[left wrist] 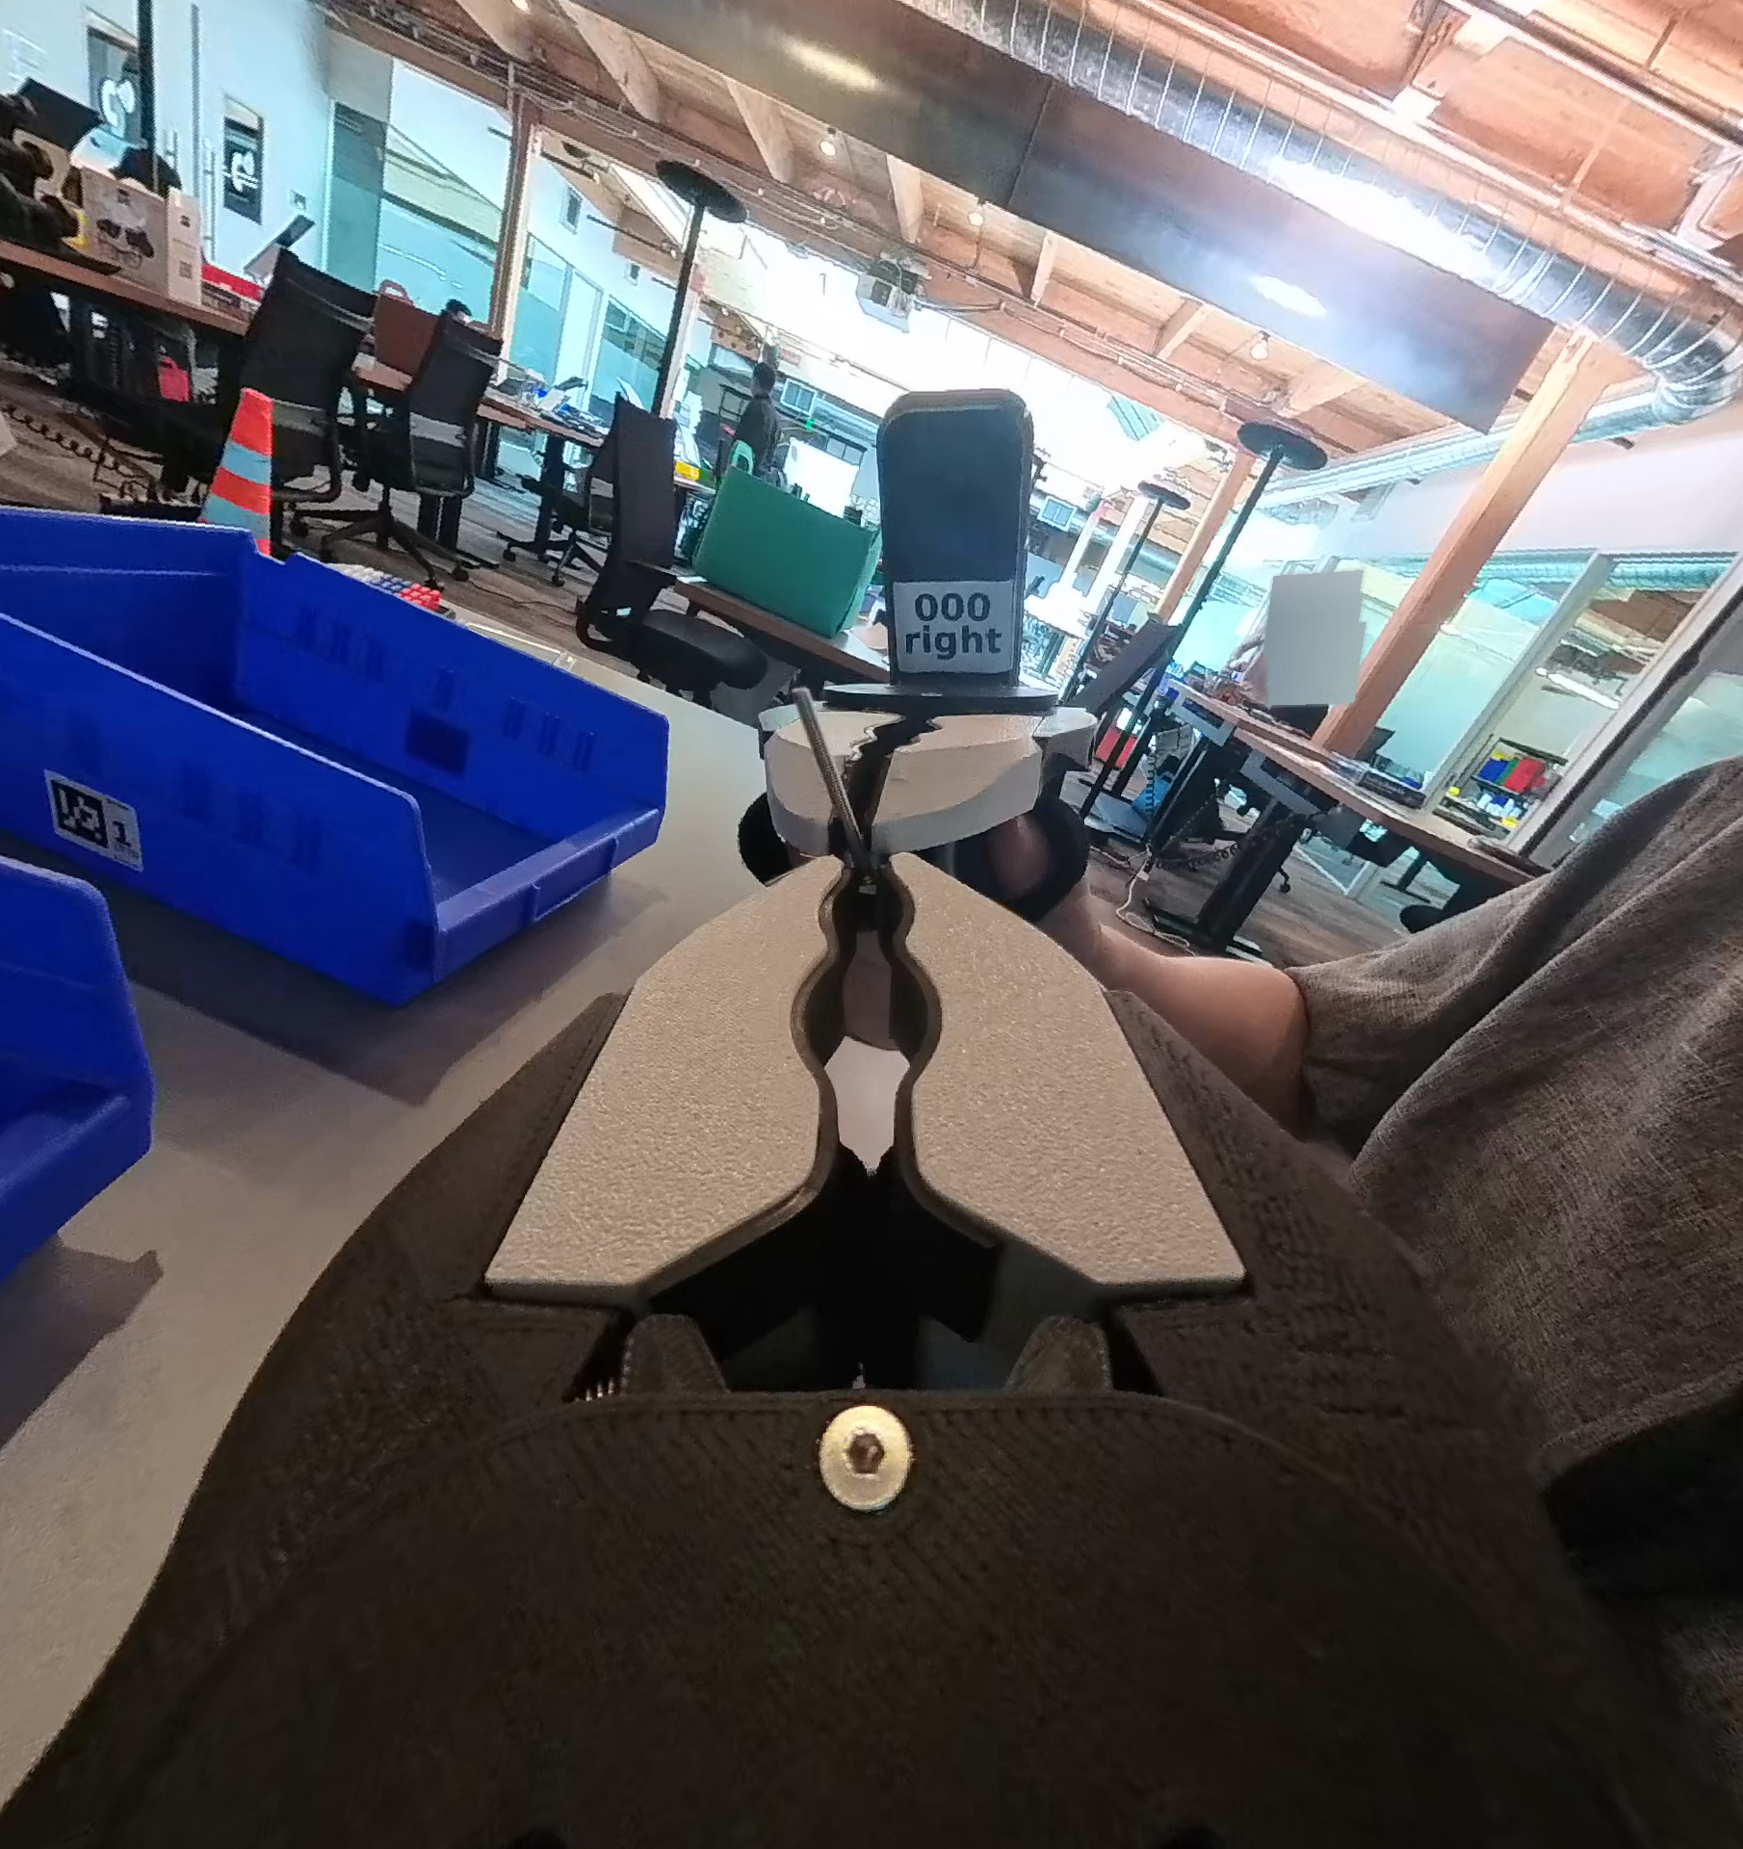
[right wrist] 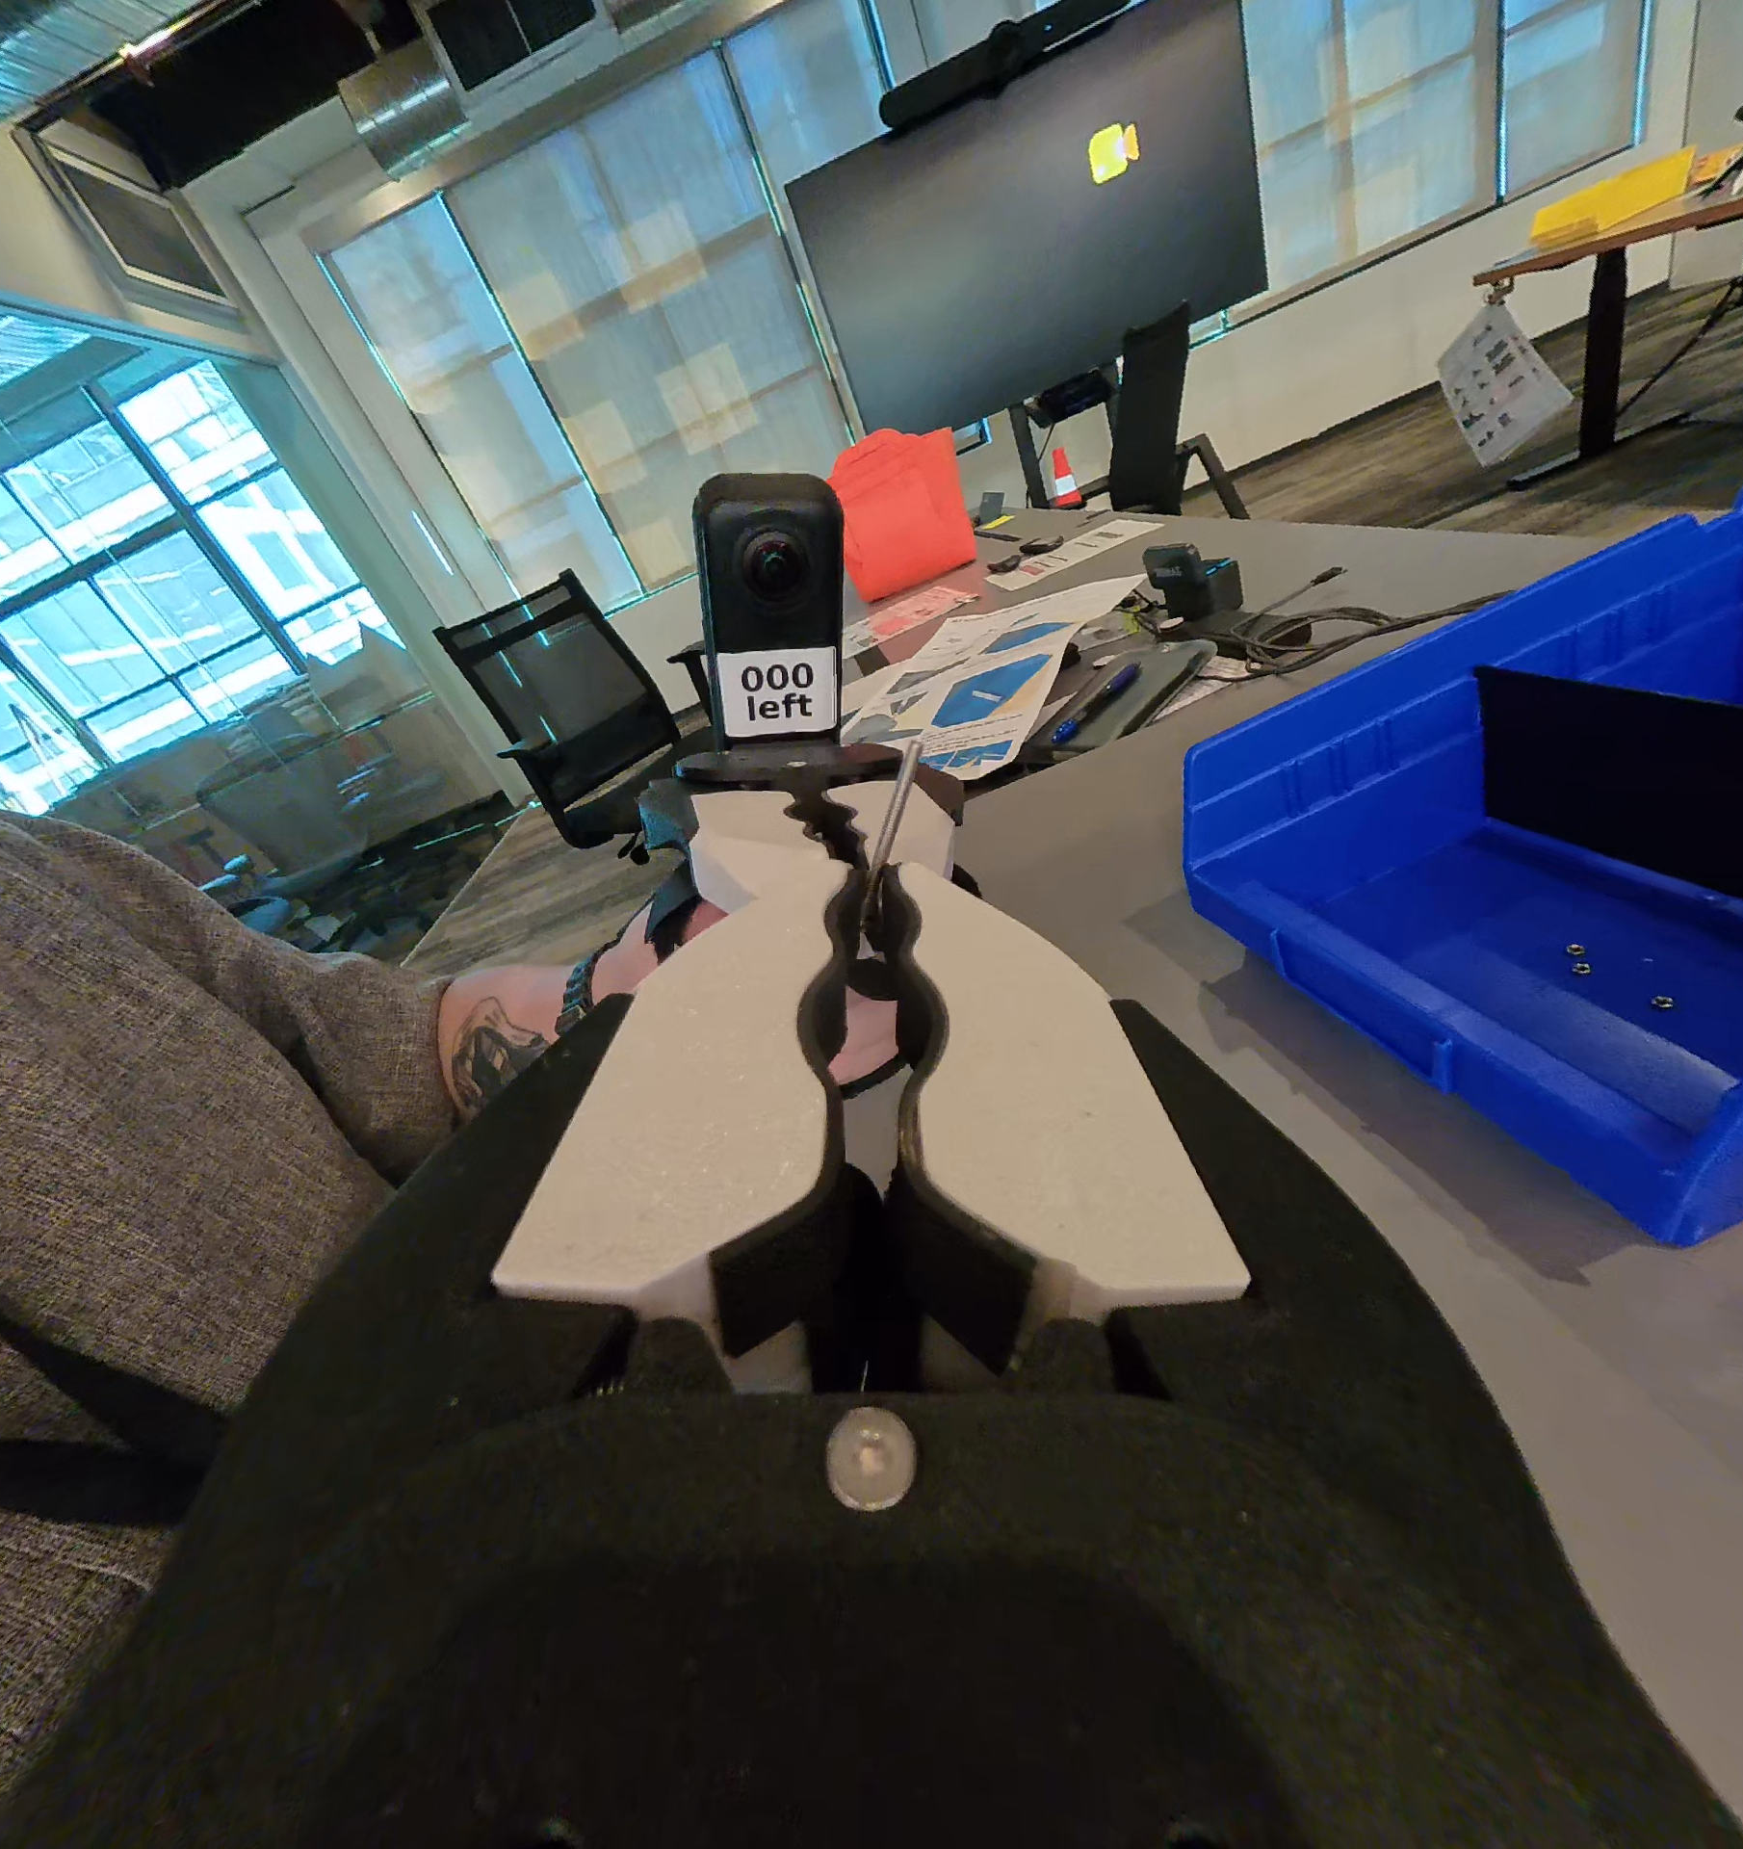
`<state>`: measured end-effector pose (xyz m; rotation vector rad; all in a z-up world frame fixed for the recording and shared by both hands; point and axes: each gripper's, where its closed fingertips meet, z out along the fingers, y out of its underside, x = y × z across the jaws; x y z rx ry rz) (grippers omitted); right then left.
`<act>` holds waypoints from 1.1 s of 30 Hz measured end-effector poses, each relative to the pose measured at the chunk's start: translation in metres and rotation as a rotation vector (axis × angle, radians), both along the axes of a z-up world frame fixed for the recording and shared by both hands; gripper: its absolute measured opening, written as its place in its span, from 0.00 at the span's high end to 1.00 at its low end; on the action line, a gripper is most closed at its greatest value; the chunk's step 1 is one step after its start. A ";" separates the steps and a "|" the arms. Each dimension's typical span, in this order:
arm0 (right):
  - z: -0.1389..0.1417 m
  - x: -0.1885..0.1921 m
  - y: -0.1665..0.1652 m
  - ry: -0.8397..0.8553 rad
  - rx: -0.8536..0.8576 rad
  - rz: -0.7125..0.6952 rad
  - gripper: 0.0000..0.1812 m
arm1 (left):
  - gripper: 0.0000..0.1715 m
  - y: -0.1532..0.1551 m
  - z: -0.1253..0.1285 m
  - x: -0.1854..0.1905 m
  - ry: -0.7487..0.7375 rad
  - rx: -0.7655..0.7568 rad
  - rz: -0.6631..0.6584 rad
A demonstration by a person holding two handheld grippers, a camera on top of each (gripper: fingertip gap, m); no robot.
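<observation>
Tip to tip, the left gripper point(left wrist: 869, 880) and right gripper point(right wrist: 873, 890) meet, jaws closed together, a thin metal rod point(left wrist: 832, 780) at their tips; which one clamps it is unclear. Grey table point(right wrist: 1348, 1251) with blue bins point(left wrist: 367, 800); open office with chairs point(right wrist: 567, 700).

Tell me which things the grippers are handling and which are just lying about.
Handled: long screw, pinched at its lower end where left gripper and right gripper meet.
Lying about: blue bin with three small nuts, printed sheets, blue pen, red bag.
</observation>
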<state>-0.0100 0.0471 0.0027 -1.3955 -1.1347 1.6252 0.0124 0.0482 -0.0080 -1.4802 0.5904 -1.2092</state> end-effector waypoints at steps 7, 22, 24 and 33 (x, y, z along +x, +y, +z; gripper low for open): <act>-0.003 0.002 -0.003 -0.011 -0.012 0.024 0.98 | 0.98 -0.002 -0.004 0.002 0.082 0.017 -0.007; -0.004 0.005 -0.007 -0.028 0.061 0.004 0.99 | 0.98 -0.005 -0.008 0.004 0.280 0.018 0.018; -0.004 0.005 -0.008 -0.036 0.077 0.000 0.99 | 0.98 -0.005 -0.008 0.004 0.302 0.020 0.023; -0.001 0.009 -0.008 0.006 0.120 -0.047 0.99 | 0.98 -0.005 -0.005 0.007 0.301 0.029 0.047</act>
